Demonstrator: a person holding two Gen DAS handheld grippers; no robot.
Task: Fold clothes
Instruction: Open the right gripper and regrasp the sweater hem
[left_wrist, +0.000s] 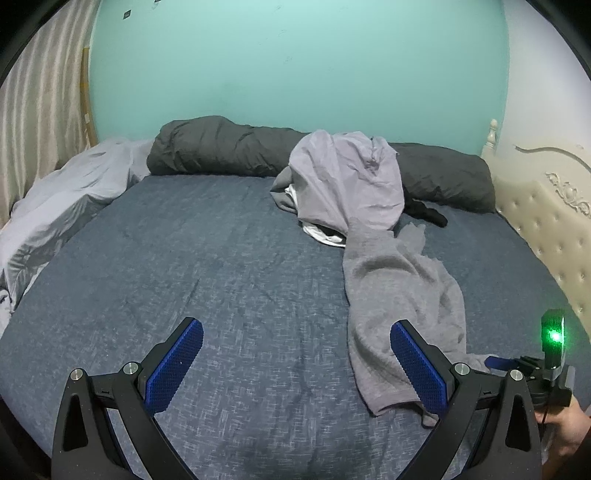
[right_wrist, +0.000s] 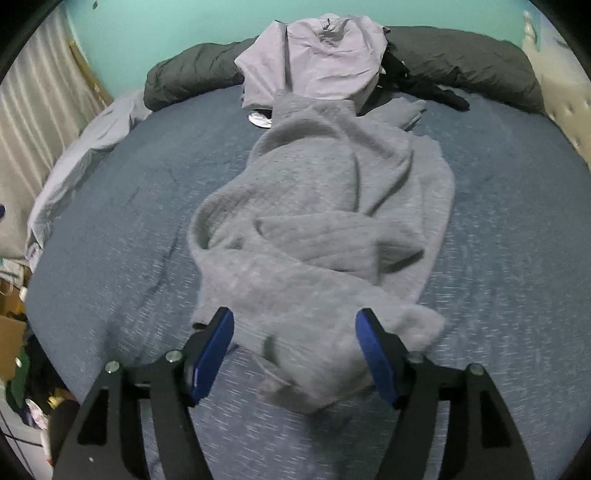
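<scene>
Right wrist view: our right gripper (right_wrist: 295, 354) gapes wide astride the near end of the grey garment (right_wrist: 317, 221), which runs straight away up the bed (right_wrist: 110, 229). Our left gripper (left_wrist: 295, 363), also wide, sits beside it, farther off.

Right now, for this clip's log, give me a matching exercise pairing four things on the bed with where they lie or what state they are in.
Things:
1. fuzzy grey knit garment
2. smooth lilac garment
3. dark charcoal rolled duvet
4. left gripper

Places or states:
A. along the turquoise wall
B. open above bare blue sheet
C. stretched lengthwise between the right gripper's open fingers
D. heaped at the far end

Pairs: 1-C, 2-D, 3-A, 4-B
</scene>
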